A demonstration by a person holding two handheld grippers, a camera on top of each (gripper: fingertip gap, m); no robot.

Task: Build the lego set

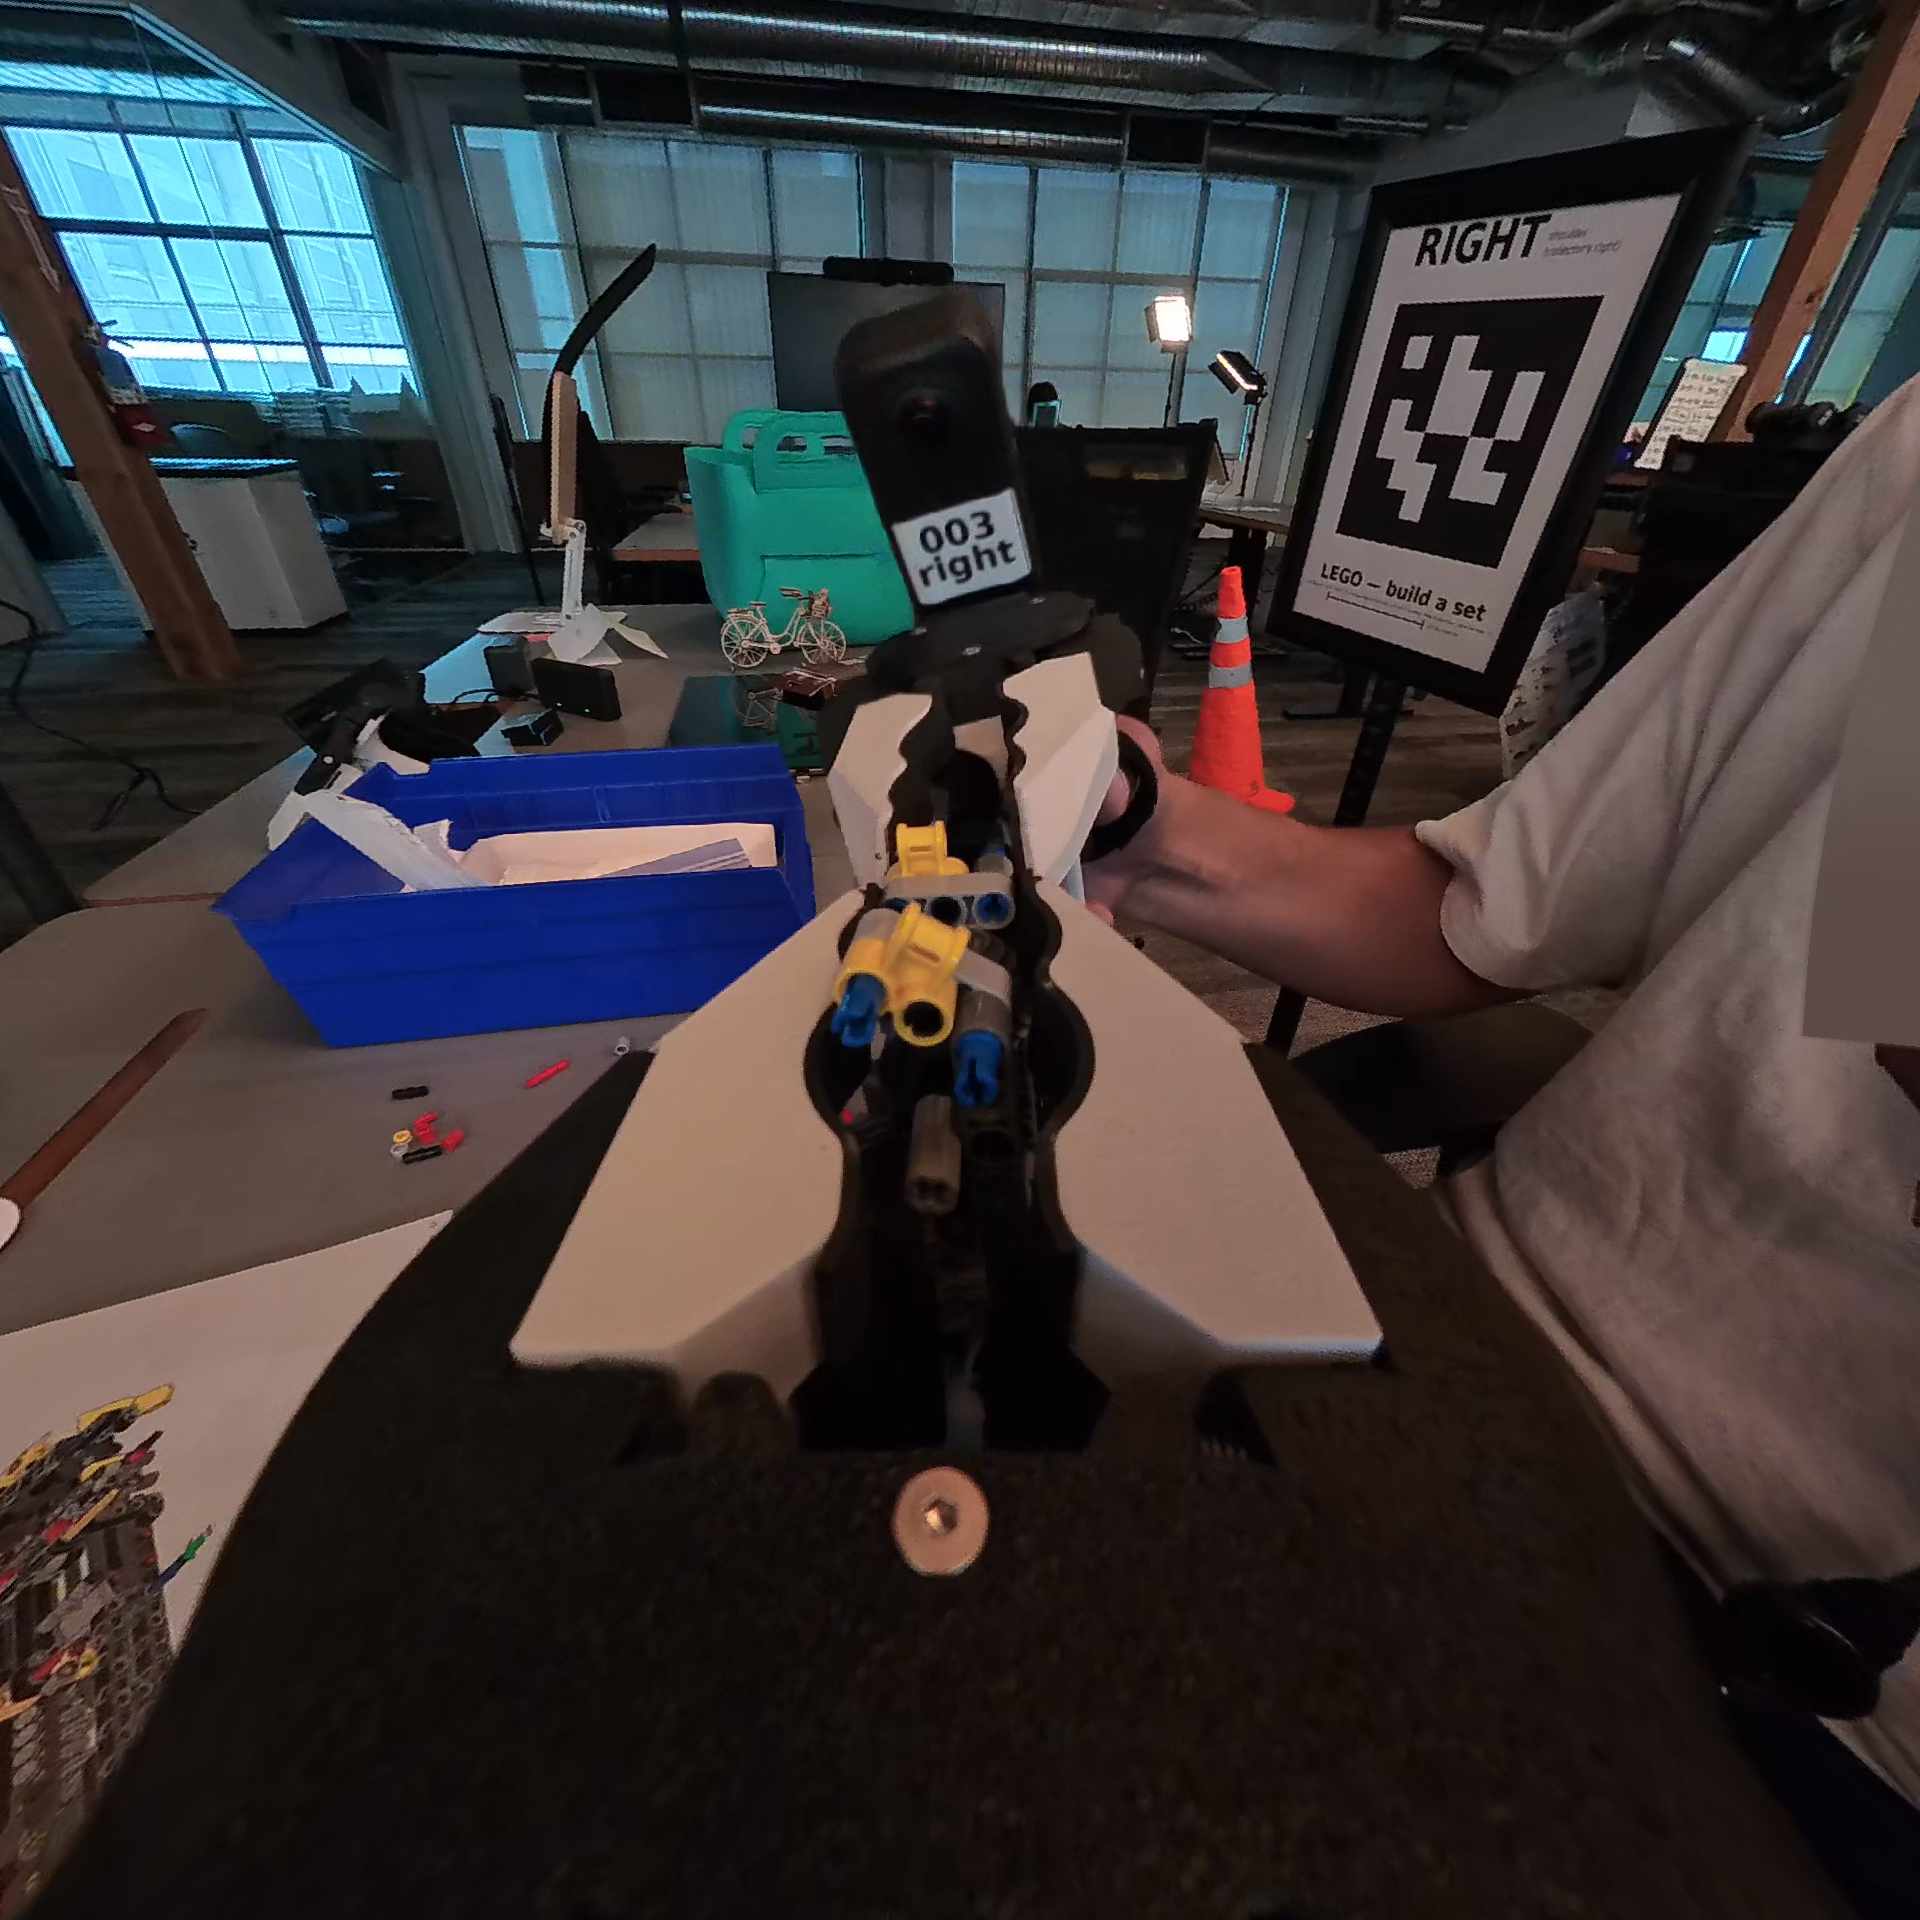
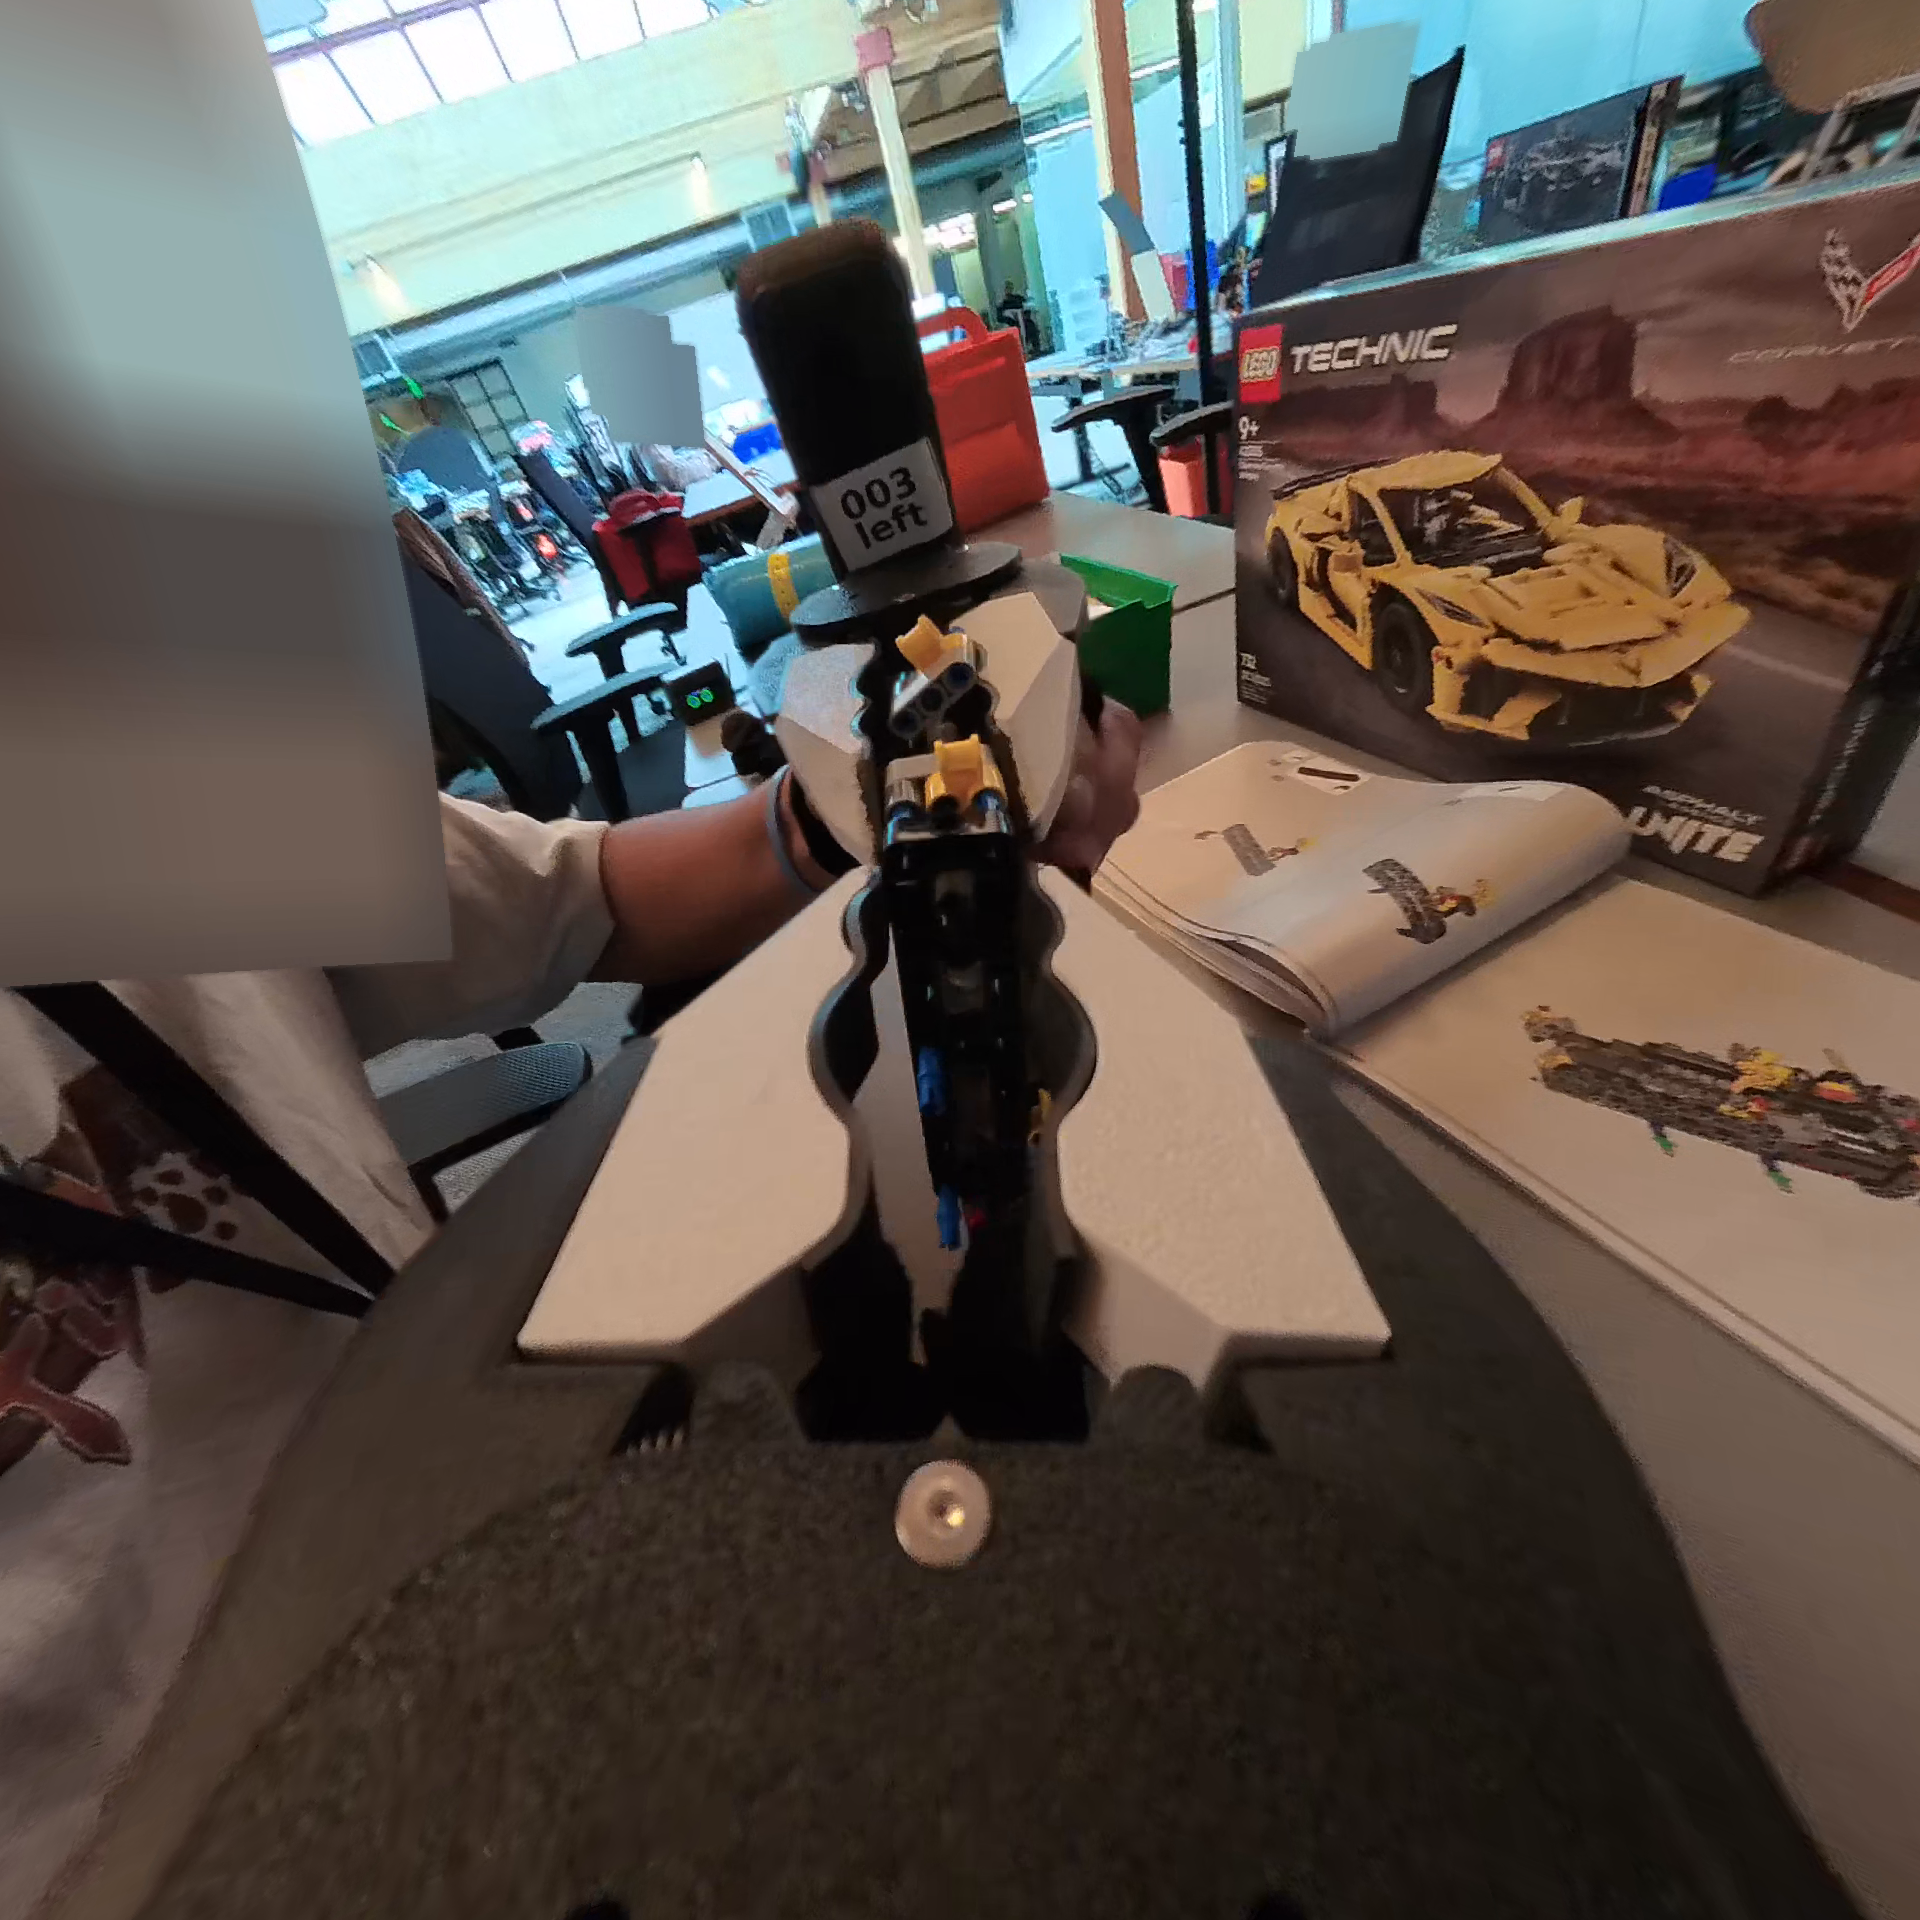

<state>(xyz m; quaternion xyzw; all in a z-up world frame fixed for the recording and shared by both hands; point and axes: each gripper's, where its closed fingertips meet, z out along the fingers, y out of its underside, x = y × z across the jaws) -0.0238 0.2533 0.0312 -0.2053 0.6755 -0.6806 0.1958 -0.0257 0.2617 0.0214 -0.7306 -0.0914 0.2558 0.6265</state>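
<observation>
At the left of the left wrist view we see loose pins (image 1: 426,1135) scattered on the worktop (image 1: 208,1122) before a blue bin (image 1: 520,956), so much remains unbuilt. At centre, our left gripper (image 1: 935,1049) and right gripper (image 2: 951,997) face each other, fingers of both closed on the black-and-yellow lego assembly (image 2: 951,831) held in mid-air. At right, the open manual (image 2: 1351,873) and box (image 2: 1558,540) suggest an early stage

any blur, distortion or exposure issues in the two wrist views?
Left wrist view: strong fisheye bending at the edges; the near hand-held gripper body is soft, the blue bin sharp; the room is dim against bright windows. Right wrist view: the same fisheye; brighter, with a washed-out background; the lego assembly is in focus, the gripper base blurred; flat grey patches are privacy masks.
</observation>
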